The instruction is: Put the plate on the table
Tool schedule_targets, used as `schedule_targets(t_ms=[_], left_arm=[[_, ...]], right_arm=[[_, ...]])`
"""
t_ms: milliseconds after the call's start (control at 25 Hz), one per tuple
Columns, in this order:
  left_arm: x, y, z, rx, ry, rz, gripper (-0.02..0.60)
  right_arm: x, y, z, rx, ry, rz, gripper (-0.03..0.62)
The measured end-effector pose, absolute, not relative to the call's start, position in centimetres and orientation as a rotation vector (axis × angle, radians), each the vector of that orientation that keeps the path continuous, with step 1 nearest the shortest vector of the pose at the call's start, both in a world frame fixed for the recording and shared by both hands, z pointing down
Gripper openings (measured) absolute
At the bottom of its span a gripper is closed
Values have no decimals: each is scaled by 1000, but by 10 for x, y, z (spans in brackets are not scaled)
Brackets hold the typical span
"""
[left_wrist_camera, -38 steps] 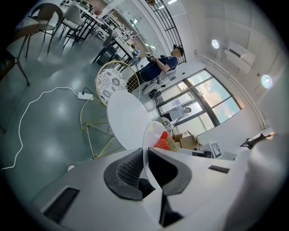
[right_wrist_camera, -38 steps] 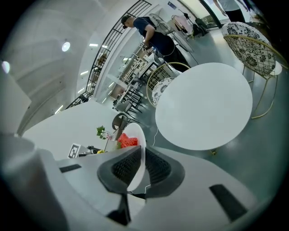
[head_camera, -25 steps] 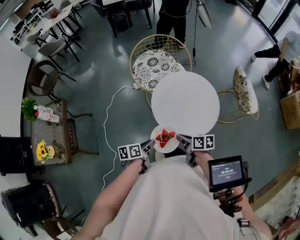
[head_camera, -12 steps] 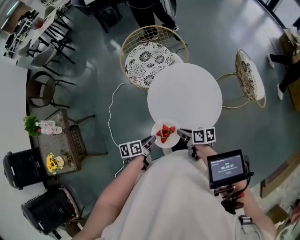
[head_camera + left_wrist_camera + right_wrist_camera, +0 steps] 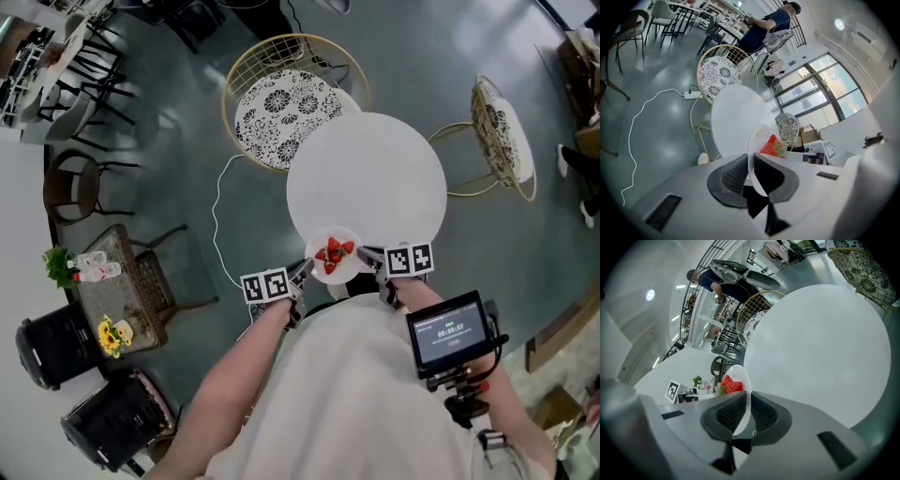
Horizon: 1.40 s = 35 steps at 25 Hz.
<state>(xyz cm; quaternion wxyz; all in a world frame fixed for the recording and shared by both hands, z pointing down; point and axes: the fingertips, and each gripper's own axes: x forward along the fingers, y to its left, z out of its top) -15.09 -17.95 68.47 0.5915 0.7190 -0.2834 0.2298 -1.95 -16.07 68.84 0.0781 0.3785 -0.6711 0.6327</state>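
Observation:
A small white plate (image 5: 335, 254) with red strawberries (image 5: 334, 253) hangs at the near edge of the round white table (image 5: 367, 178). My left gripper (image 5: 302, 273) is shut on the plate's left rim, my right gripper (image 5: 368, 258) on its right rim. In the left gripper view the plate (image 5: 756, 140) stands edge-on between the jaws, with strawberries (image 5: 774, 146) behind the rim and the table (image 5: 736, 119) ahead. The right gripper view shows the plate (image 5: 743, 385) pinched the same way, strawberries (image 5: 730, 384) at its left, the table (image 5: 820, 350) spreading beyond.
A gold wire chair with a patterned cushion (image 5: 277, 105) stands behind the table at the left, a second chair (image 5: 502, 141) at its right. A white cable (image 5: 220, 220) trails across the grey floor. A side table with flowers (image 5: 112, 300) is far left.
The plate and both grippers have come forward, from short of the table's near edge to over it. The table has drawn closer beneath me.

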Motion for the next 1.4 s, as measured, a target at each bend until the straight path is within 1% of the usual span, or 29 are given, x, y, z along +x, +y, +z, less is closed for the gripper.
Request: schedule_targets(t_ms=[440, 640, 1080, 1400], left_arm=[[-128, -230, 721, 1671, -646, 624, 20], [-119, -269, 737, 1694, -659, 653, 20], [-98, -294, 738, 1736, -694, 696, 26], [-94, -309, 733, 1728, -705, 732, 28]], right_arm=[[1, -204, 728, 1162, -1912, 1894, 26], [11, -241, 746, 1198, -1899, 1864, 26], [31, -267, 744, 1301, -1895, 1759, 26], [34, -281, 742, 1309, -1884, 1763, 26]])
